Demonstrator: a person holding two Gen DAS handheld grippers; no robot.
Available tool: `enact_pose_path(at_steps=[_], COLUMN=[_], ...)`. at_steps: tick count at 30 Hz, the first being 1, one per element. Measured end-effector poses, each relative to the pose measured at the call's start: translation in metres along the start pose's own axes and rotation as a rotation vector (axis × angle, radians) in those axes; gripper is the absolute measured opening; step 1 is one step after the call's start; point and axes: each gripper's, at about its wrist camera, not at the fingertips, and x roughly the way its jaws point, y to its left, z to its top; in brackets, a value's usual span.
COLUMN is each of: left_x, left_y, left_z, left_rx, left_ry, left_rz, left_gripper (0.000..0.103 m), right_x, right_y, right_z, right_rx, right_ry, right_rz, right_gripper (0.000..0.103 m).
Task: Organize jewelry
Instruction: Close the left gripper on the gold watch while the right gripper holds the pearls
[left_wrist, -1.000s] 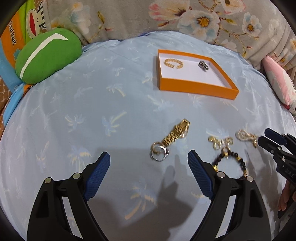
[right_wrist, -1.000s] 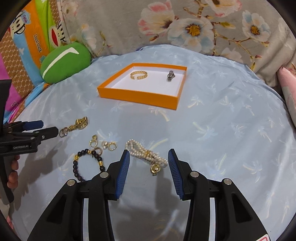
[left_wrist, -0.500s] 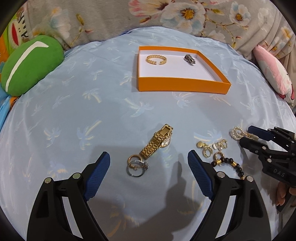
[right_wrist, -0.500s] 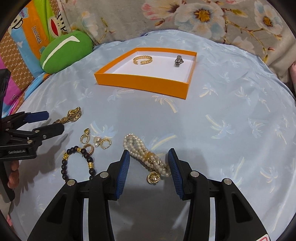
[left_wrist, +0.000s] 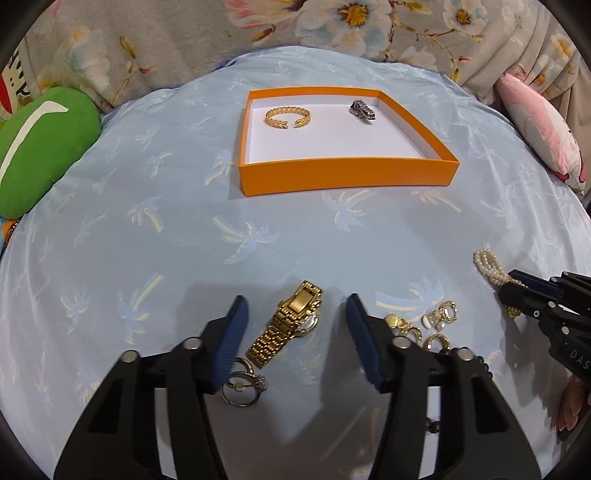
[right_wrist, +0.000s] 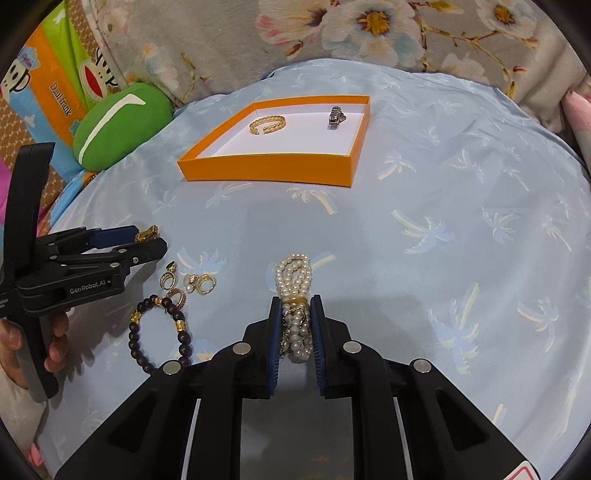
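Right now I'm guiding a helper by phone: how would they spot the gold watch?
Start at the orange tray on the blue palm-print cloth, then come toward the loose jewelry. The gold link-band watch lies between the open left gripper fingers; alone there it has a flat rectangular face.

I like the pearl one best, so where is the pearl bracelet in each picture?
Left wrist view: the pearl bracelet lies at the far right edge, partly hidden by the right hand-held gripper.
Right wrist view: it is at bottom centre, pinched between the right hand-held gripper's blue pads.
Shared landmark: the orange box, farther away on the blue cloth in both.
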Motion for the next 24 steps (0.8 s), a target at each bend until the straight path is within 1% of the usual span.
enact_pose_path(at_steps=[1,2,3,4,13,16,20,24], left_x=[-0.001,-0.001,-0.002,-0.002,-0.008,-0.015,-0.029,-0.045], left_y=[0.0,-0.001,-0.002,-0.002,-0.01,-0.01,-0.008,-0.005], left_z=[0.0,0.0,0.001,0.001,-0.003,-0.003,0.005,0.022], left_rx=[-0.002,-0.008,-0.013,-0.016,-0.032,-0.044,-0.05,-0.047], left_ry=[-0.001,-0.001,0.0,0.0,0.003,-0.008,-0.037,-0.077], left_rz=[-0.006,-0.006,-0.011,-0.019,-0.039,-0.046,-0.054,-0.052], left_gripper=[0.034,0.03,0.024,0.022,0.022,0.022,0.022,0.022], right_x=[0.0,0.0,0.0,0.0,-0.008,-0.015,-0.025,-0.032], right_y=[0.0,0.0,0.001,0.001,0.0,0.0,0.003,0.006], right_z=[0.0,0.0,0.0,0.0,0.001,0.005,0.019,0.042], right_rx=[0.002,0.004,0.006,0.009,0.037,0.049,0.036,0.02], right_ry=[-0.001,-0.002,-0.003,-0.004,-0.037,-0.056,-0.087,-0.123], right_rz=[0.001,0.003,0.003,0.004,0.002,0.01,0.018,0.025], right_gripper=[0.014,0.014,0.014,0.014,0.014,0.014,0.013,0.013])
